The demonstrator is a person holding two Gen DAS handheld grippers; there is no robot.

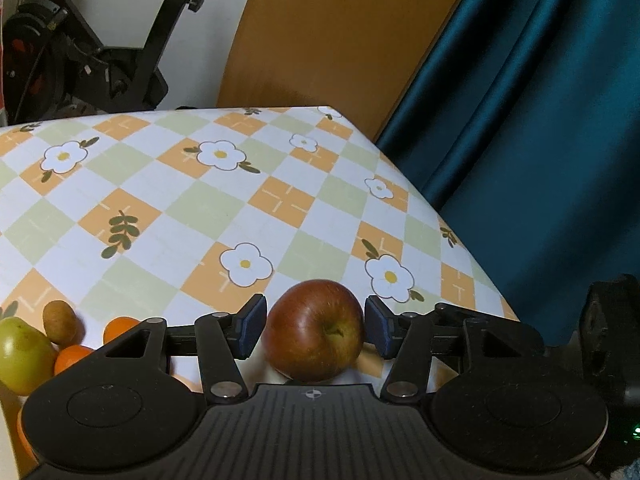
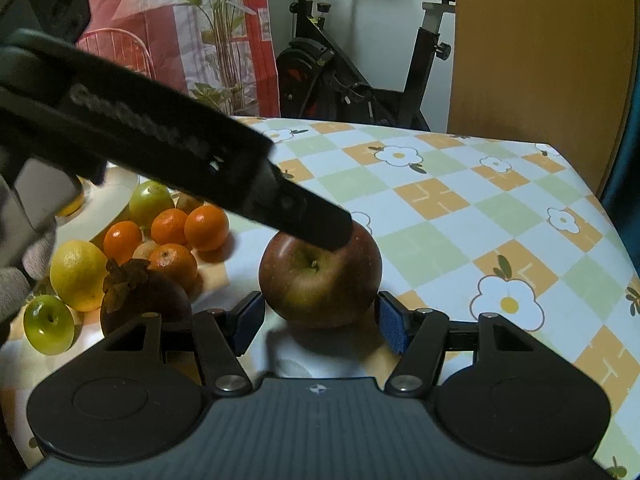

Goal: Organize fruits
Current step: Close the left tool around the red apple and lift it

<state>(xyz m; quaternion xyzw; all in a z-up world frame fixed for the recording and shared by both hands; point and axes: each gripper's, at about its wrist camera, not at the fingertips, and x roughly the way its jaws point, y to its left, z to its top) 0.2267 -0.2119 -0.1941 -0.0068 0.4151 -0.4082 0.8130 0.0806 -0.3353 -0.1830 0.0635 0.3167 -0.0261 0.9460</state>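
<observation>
A red apple [image 1: 316,330] [image 2: 320,276] rests stem-up on the flowered tablecloth [image 1: 200,208]. My left gripper [image 1: 316,328] straddles it, its blue pads [image 1: 252,328] close beside each flank with slim gaps, so it is open. From the right wrist view, one of the left gripper's fingers [image 2: 288,204] reaches over the apple's top. My right gripper [image 2: 322,324] sits at the apple's near side, open, with its pads [image 2: 250,320] apart from the skin. A fruit pile lies to the left: oranges [image 2: 206,227], a lemon [image 2: 78,274], a small green apple [image 2: 48,324] and a dark fruit with a dried calyx [image 2: 144,300].
The table's right edge [image 1: 460,236] drops off beside a teal curtain [image 1: 540,140]. A wooden board [image 1: 340,32] and an exercise bike [image 2: 352,72] stand behind the table. A white dish [image 2: 108,196] lies behind the pile. A gloved hand [image 2: 24,264] holds the left gripper.
</observation>
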